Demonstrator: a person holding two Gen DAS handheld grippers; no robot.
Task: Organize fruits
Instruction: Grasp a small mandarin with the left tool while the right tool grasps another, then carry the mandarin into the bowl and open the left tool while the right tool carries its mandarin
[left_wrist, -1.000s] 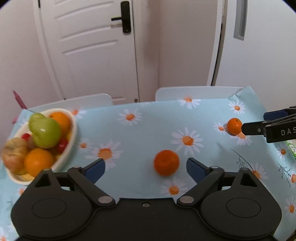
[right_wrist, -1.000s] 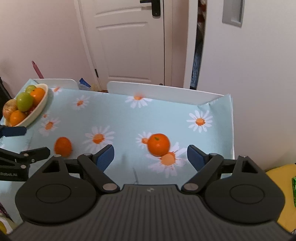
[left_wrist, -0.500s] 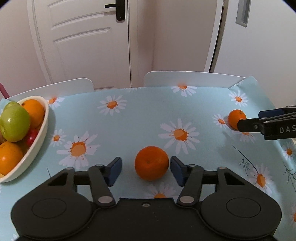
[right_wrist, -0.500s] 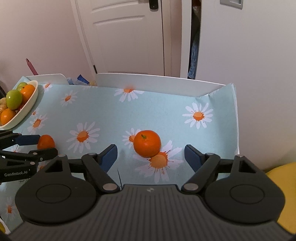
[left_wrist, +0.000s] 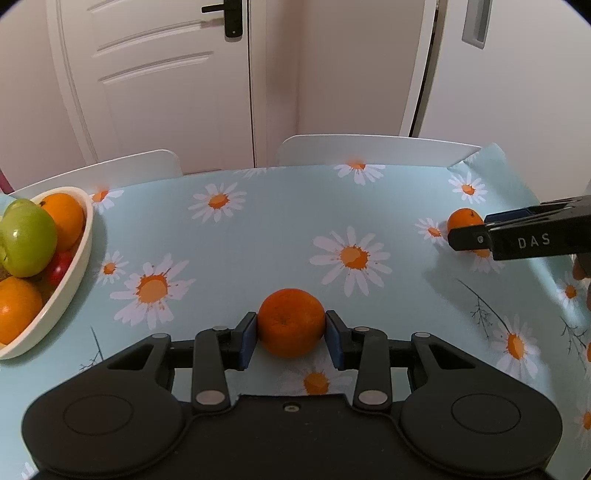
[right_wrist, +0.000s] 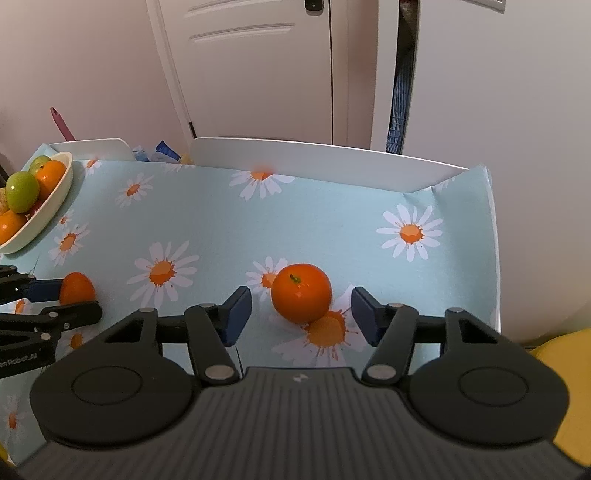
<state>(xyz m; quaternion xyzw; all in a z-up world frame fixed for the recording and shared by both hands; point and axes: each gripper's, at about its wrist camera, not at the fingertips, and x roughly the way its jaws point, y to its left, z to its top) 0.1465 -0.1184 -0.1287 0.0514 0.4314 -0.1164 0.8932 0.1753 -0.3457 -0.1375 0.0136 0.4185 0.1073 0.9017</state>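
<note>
An orange (left_wrist: 291, 321) rests on the daisy-print tablecloth (left_wrist: 258, 236) between the blue pads of my left gripper (left_wrist: 291, 338); its jaws are closing and both pads touch the fruit. A second orange with a small stem (right_wrist: 301, 295) lies between the pads of my right gripper (right_wrist: 301, 314), whose jaws are closing with a gap left on each side. A cream bowl (left_wrist: 79, 258) at the left holds a green apple (left_wrist: 27, 238), oranges and a red fruit. In the right wrist view the left gripper (right_wrist: 62, 299) shows at the left edge around its orange (right_wrist: 75, 286).
Two white chair backs (left_wrist: 369, 147) stand behind the table's far edge, with a white door (left_wrist: 166, 81) beyond. The table's right edge (right_wrist: 495, 258) is close to the stemmed orange. A yellow object (right_wrist: 569, 369) sits off the table at the lower right.
Both grippers sank toward their oranges. The left jaws went from wide apart to touching the fruit on both sides. The right jaws narrowed around the stemmed orange without reaching it.
</note>
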